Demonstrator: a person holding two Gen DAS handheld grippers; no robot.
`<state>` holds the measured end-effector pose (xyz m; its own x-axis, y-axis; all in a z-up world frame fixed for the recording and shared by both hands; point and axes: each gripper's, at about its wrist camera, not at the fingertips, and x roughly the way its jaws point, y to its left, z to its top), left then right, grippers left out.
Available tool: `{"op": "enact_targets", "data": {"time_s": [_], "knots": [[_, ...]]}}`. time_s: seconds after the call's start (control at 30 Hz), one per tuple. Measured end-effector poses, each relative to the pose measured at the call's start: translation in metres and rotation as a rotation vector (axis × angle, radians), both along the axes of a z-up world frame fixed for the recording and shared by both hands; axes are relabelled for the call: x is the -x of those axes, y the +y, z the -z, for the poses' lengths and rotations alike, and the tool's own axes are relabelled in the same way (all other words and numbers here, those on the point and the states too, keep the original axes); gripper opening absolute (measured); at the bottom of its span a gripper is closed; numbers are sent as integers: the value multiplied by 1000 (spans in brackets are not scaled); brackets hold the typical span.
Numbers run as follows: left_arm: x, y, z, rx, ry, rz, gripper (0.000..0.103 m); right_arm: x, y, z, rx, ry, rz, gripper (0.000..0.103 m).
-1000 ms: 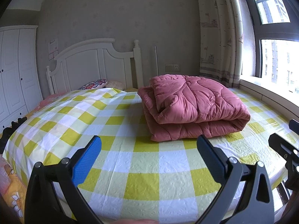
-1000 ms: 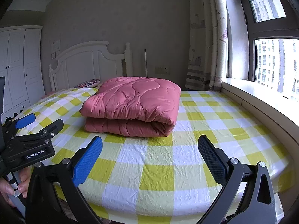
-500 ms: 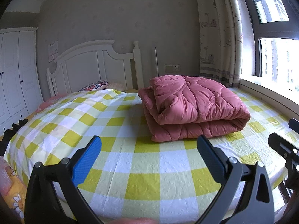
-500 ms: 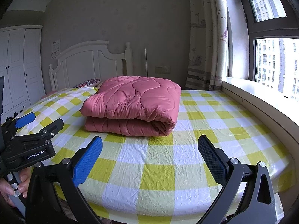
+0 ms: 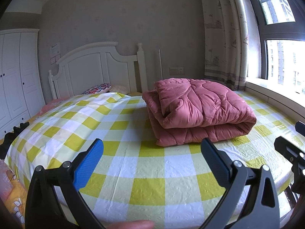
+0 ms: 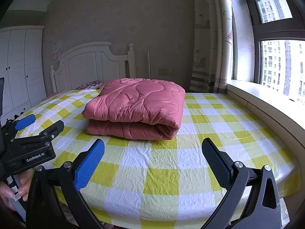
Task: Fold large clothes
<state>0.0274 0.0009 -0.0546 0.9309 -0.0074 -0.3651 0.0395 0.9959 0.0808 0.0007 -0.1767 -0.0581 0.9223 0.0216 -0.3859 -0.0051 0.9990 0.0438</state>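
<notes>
A pink quilted comforter [image 5: 198, 110] lies folded in a thick stack on the yellow-and-white checked bed [image 5: 144, 171]; it also shows in the right wrist view [image 6: 137, 108]. My left gripper [image 5: 152, 158] is open and empty, held over the near edge of the bed, well short of the comforter. My right gripper [image 6: 153, 158] is open and empty too, at the bed's near edge, to the right of the left one. The left gripper's body [image 6: 28, 148] shows at the left of the right wrist view.
A white headboard [image 5: 95, 66] and pillows [image 5: 99, 88] stand at the far end. A white wardrobe [image 5: 17, 76] is at the left. A window sill [image 6: 266, 103] and curtain [image 6: 211, 47] run along the right side. Checked sheet [image 6: 162, 171] lies between grippers and comforter.
Both grippers have drifted slightly; the view has tilted up a little. The comforter has not moved and both grippers stay open.
</notes>
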Motion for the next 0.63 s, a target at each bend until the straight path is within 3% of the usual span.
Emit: {"op": "enact_targets", "data": {"time_s": [0.4, 0.53, 0.63], "knots": [[-14, 8, 11, -2, 44, 55, 101, -6, -4, 10, 13, 48, -34, 98], [-58, 30, 20, 24, 185, 101, 101, -29, -36, -6, 93, 86, -29, 98], [-119, 85, 14, 36, 258, 34, 101, -44, -74, -24, 144, 107, 35, 98]]}}
